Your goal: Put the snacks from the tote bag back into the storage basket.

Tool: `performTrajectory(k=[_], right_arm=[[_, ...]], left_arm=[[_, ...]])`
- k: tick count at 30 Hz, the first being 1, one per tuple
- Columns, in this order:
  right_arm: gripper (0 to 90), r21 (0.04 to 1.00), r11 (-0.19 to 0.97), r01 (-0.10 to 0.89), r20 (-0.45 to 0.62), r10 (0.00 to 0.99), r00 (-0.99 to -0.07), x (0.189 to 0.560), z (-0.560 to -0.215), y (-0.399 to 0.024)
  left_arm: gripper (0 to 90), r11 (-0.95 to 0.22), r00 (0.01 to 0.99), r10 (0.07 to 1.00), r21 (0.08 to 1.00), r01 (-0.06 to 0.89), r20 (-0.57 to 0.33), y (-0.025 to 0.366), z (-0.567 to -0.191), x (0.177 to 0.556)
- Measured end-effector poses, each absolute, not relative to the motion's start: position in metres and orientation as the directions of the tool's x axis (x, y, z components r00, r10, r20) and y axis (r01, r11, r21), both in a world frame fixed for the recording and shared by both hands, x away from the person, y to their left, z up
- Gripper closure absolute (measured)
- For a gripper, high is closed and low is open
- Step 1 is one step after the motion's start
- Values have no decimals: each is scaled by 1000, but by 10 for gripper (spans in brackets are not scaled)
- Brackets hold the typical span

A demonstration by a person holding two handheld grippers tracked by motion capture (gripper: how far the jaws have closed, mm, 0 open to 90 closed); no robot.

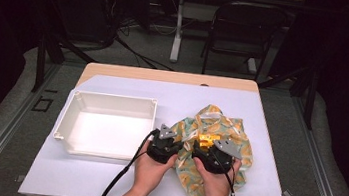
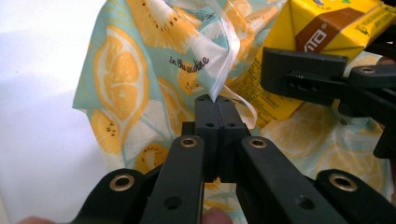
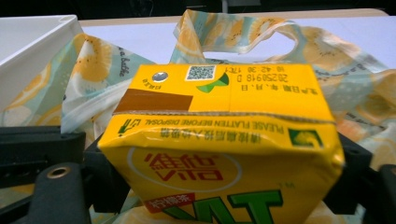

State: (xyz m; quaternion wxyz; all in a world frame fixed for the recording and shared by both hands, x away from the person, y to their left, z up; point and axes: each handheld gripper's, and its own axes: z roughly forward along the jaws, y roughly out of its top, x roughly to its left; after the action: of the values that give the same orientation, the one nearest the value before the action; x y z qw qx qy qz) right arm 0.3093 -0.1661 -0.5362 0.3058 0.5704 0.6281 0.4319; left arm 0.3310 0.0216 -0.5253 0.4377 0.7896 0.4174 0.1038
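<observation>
A thin bag [image 1: 226, 129] printed with lemon slices lies crumpled on the white table, right of centre. My left gripper [image 1: 176, 141] is shut on a white strip at the bag's edge [image 2: 219, 70], and its tips [image 2: 215, 100] meet with the fabric pinched between them. A yellow drink carton [image 3: 224, 121] sits at the bag's opening [image 1: 205, 139]. My right gripper [image 3: 224, 182] grips the carton by its two sides. In the left gripper view the carton [image 2: 327, 28] is at the upper right, with one of the right gripper's fingers [image 2: 303, 77] against it.
A white rectangular tray [image 1: 112, 97] stands to the left of the bag, close to my left gripper. Its wall [image 3: 32, 42] appears at the left of the right gripper view. A dark folding chair [image 1: 243, 31] and cables are on the floor beyond the table.
</observation>
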Motion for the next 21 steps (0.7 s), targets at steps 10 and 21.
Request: performTrajectory(k=[10, 21], right_arm=[[290, 896, -26, 444, 122, 974, -191, 308, -532, -175], [295, 915, -7, 404, 111, 966, -234, 302, -512, -180]], left_arm=[[886, -266, 635, 745, 784, 560, -202, 20, -526, 330], [614, -217, 634, 757, 854, 473, -159, 37, -510, 319]])
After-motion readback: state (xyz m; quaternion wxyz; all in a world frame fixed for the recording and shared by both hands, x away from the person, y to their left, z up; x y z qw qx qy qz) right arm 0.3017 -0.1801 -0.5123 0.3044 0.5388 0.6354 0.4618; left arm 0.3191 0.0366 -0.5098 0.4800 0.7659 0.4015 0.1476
